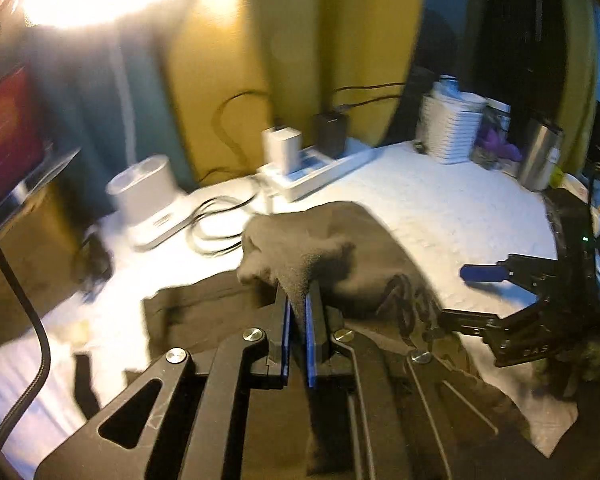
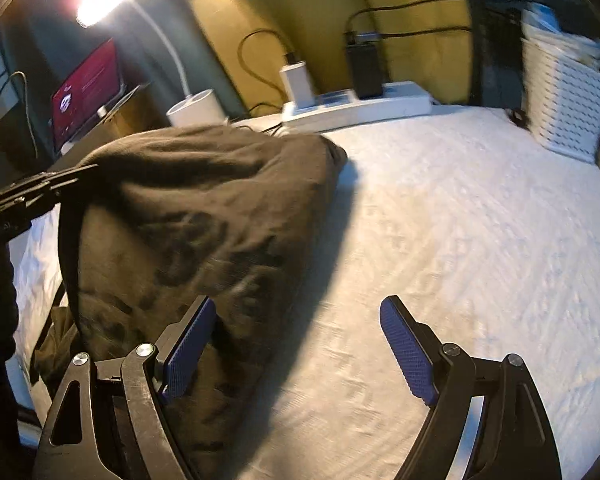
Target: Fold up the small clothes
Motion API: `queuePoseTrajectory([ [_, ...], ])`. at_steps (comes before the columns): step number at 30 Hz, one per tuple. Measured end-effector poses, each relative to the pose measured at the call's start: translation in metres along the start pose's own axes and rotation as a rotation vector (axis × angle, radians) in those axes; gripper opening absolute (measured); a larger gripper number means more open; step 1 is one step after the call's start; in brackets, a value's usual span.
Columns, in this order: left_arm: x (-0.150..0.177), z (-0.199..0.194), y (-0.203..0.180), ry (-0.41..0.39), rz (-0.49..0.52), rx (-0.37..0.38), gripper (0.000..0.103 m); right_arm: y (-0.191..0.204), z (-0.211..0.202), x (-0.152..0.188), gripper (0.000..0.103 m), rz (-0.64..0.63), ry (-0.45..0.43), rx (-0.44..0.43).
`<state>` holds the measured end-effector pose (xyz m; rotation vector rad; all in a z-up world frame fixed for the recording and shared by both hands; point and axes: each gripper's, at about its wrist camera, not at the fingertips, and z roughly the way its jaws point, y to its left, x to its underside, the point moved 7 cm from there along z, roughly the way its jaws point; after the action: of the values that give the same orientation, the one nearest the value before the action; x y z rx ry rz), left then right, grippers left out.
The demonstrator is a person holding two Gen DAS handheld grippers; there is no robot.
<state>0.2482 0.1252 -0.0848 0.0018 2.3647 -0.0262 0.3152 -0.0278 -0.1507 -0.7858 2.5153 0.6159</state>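
Brown garment point(image 1: 340, 248) pinched & lifted in left tongs point(image 1: 298, 312); right tongs point(image 2: 300, 360) wide open, empty; folding barely begun

- A table under a white cloth point(image 2: 460, 240) carries everything.
- A dark garment point(image 2: 204, 216) lies on its left half.
- A power strip point(image 2: 360, 108), lamp base point(image 1: 148, 196) and white basket point(image 2: 564, 96) stand along the far edge.

Two wrist fisheyes, close, angled down over the white bedding point(image 2: 440, 240), both sharing the dark garment point(image 1: 340, 248)
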Motion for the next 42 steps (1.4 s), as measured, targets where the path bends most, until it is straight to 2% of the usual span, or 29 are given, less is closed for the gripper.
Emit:
queuePoseTrajectory([
  [4,0.019,0.007,0.030,0.042,-0.074,-0.022,0.005,0.017,0.015,0.001,0.085,-0.040,0.030,-0.004],
  [7,0.035,0.014,0.039,0.097,-0.155,0.039,0.007,0.021,0.021,0.003,0.085,-0.059,0.039,0.018],
  [8,0.038,0.013,0.040,0.108,-0.170,0.053,0.013,0.022,0.021,0.003,0.085,-0.059,0.043,0.022],
  [9,0.042,0.010,0.040,0.114,-0.181,0.063,0.033,0.022,0.020,0.002,0.085,-0.055,0.043,0.023],
  [10,0.046,0.007,0.041,0.113,-0.188,0.070,0.046,0.021,0.018,0.002,0.085,-0.051,0.041,0.030],
  [11,0.050,0.001,0.040,0.105,-0.199,0.080,0.063,0.021,0.016,0.002,0.085,-0.053,0.037,0.036],
  [13,0.060,-0.009,0.037,0.106,-0.217,0.120,0.064,0.022,0.008,0.002,0.086,-0.059,0.027,0.048],
  [16,0.082,-0.019,0.022,0.153,-0.227,0.174,0.064,0.024,-0.004,0.004,0.085,-0.057,0.013,0.051],
  [22,0.121,-0.027,-0.011,0.199,-0.170,0.216,0.064,0.040,-0.028,0.014,0.085,-0.083,-0.006,0.043],
  [23,0.124,-0.026,-0.013,0.203,-0.171,0.219,0.063,0.043,-0.030,0.017,0.085,-0.087,-0.006,0.043],
  [24,0.128,-0.027,-0.016,0.199,-0.170,0.224,0.056,0.046,-0.032,0.020,0.085,-0.091,-0.005,0.046],
  [25,0.130,-0.028,-0.019,0.191,-0.160,0.229,0.045,0.048,-0.033,0.023,0.085,-0.097,-0.002,0.050],
  [26,0.132,-0.028,-0.022,0.189,-0.139,0.224,0.023,0.050,-0.034,0.026,0.085,-0.100,-0.002,0.053],
  [28,0.131,-0.036,-0.025,0.161,-0.109,0.207,0.005,0.053,-0.039,0.033,0.085,-0.102,-0.002,0.059],
  [31,0.124,-0.063,-0.026,0.093,-0.094,0.207,0.003,0.057,-0.046,0.042,0.085,-0.109,-0.005,0.070],
  [35,0.123,-0.091,-0.014,0.044,-0.111,0.192,0.003,0.061,-0.052,0.052,0.085,-0.116,-0.003,0.081],
  [42,0.149,-0.104,0.004,0.058,-0.152,0.149,0.003,0.072,-0.049,0.077,0.085,-0.148,0.043,0.096],
])
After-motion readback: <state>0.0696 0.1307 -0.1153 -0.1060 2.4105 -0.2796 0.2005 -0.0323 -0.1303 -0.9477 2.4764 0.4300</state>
